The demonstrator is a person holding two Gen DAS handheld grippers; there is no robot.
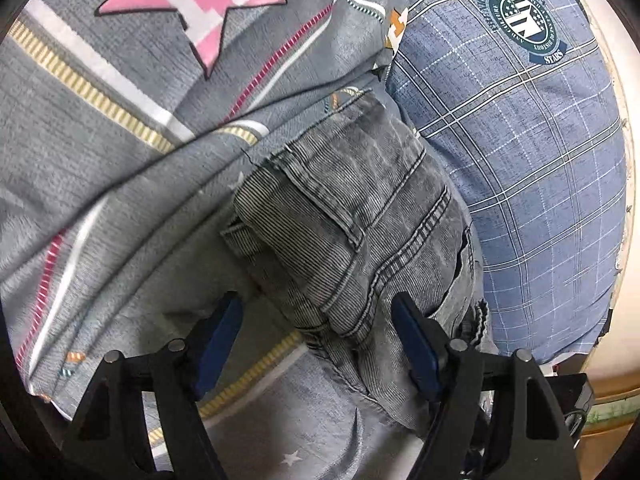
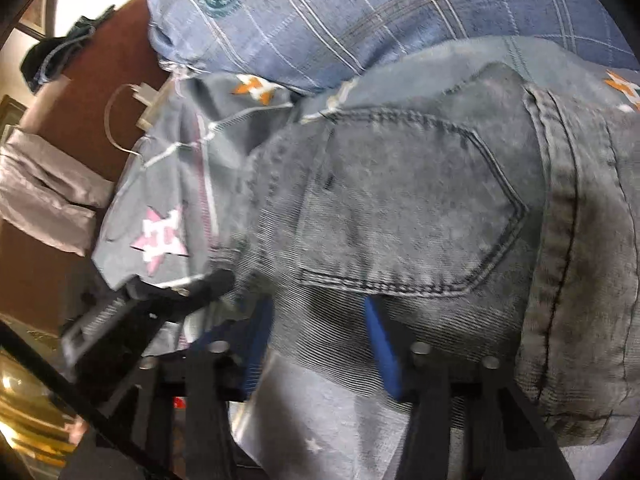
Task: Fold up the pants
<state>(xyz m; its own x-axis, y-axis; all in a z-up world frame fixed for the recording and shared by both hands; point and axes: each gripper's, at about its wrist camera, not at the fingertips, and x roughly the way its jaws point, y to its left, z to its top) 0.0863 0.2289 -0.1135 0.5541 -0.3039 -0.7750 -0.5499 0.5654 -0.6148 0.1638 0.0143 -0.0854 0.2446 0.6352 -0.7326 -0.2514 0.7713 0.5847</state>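
Grey washed jeans (image 1: 360,220) lie folded into a thick bundle on a grey patterned bedcover (image 1: 120,140). My left gripper (image 1: 318,326) stands open astride the near end of the bundle. Its right pad (image 1: 416,344) is against the denim, while its left pad (image 1: 220,328) is clear of it. In the right wrist view the jeans (image 2: 400,208) fill the frame, back pocket up. My right gripper (image 2: 320,332) has the lower edge of the denim between its blue pads, and the cloth fills the gap. This view is blurred.
A blue plaid pillow (image 1: 520,140) with a round badge lies just beyond the jeans (image 2: 360,12). A cream bed frame edge (image 1: 624,80) curves at the right. Brown wooden furniture (image 2: 80,80) stands left of the bed, with a grey cloth (image 2: 44,200) and a dark garment (image 2: 60,56).
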